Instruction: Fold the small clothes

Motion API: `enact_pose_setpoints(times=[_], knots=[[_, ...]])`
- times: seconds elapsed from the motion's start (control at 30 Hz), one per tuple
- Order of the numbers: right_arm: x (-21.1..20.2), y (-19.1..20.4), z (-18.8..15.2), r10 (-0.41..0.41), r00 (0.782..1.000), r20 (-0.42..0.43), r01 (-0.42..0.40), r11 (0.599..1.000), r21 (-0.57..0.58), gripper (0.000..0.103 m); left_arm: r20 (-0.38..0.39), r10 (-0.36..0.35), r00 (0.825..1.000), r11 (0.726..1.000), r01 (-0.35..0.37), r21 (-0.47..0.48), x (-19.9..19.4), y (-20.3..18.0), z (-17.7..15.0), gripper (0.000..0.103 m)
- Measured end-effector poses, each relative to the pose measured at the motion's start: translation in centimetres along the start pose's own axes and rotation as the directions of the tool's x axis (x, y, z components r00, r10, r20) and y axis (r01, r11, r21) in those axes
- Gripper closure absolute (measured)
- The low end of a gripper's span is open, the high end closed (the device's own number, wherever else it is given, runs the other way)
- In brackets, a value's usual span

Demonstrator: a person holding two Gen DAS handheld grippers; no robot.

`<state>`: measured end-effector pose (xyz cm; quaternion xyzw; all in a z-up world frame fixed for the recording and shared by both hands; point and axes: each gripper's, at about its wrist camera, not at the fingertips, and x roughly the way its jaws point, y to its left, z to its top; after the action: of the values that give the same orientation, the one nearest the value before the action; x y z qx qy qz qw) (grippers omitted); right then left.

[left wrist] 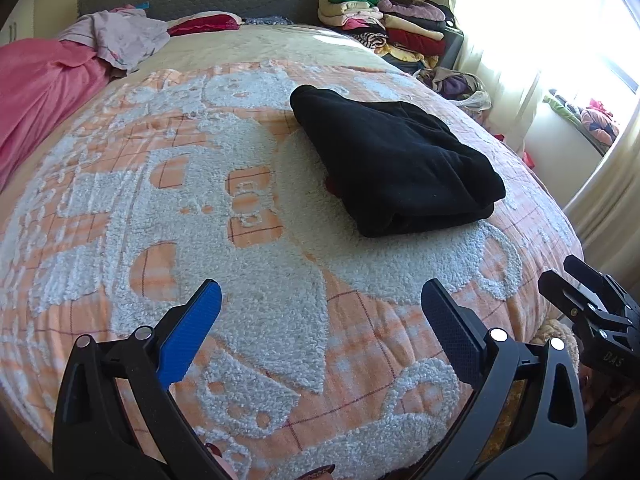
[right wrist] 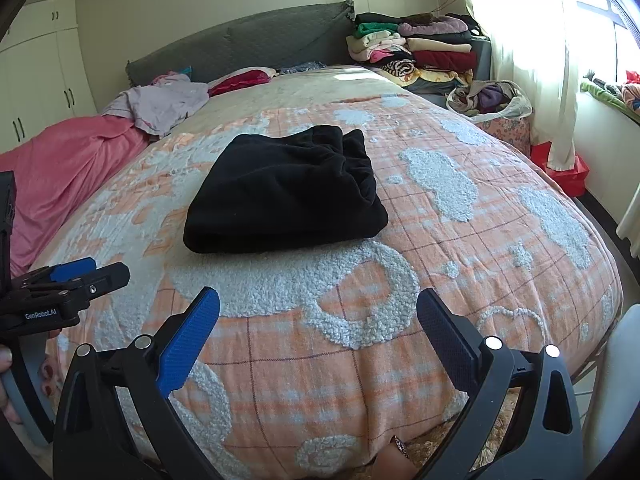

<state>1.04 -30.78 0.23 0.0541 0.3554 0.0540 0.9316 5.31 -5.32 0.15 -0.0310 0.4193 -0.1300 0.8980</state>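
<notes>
A black garment [left wrist: 394, 160] [right wrist: 286, 196] lies folded into a compact rectangle on the orange-and-white bedspread [left wrist: 256, 264] [right wrist: 400, 280], its elastic waistband toward the headboard. My left gripper [left wrist: 320, 298] hangs open near the foot of the bed, well short of the garment, nothing between its blue pads. My right gripper [right wrist: 318, 306] is open too, also short of the garment and empty. The right gripper's black body [left wrist: 592, 312] shows at the right edge of the left wrist view. The left gripper's body [right wrist: 60, 288] shows at the left edge of the right wrist view, held by a hand.
A pink blanket [left wrist: 40, 92] and a crumpled lilac garment [left wrist: 120, 36] lie at the bed's far left. A stack of folded clothes [right wrist: 416, 48] stands beside the grey headboard [right wrist: 240, 48]. A bag of clothes [right wrist: 488, 100] and a curtained window [right wrist: 540, 20] are on the right.
</notes>
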Motion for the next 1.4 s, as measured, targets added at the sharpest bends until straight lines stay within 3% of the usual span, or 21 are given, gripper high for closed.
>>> enact_pose_setpoints(times=[1.4], knots=[[-0.85,0.38,-0.28,-0.004,1.0,0.014,0.004,1.0,-0.002,0.005,-0.004,0.02,1.0,1.0,-0.02,0.002,-0.84,-0.3,-0.58,0.009]])
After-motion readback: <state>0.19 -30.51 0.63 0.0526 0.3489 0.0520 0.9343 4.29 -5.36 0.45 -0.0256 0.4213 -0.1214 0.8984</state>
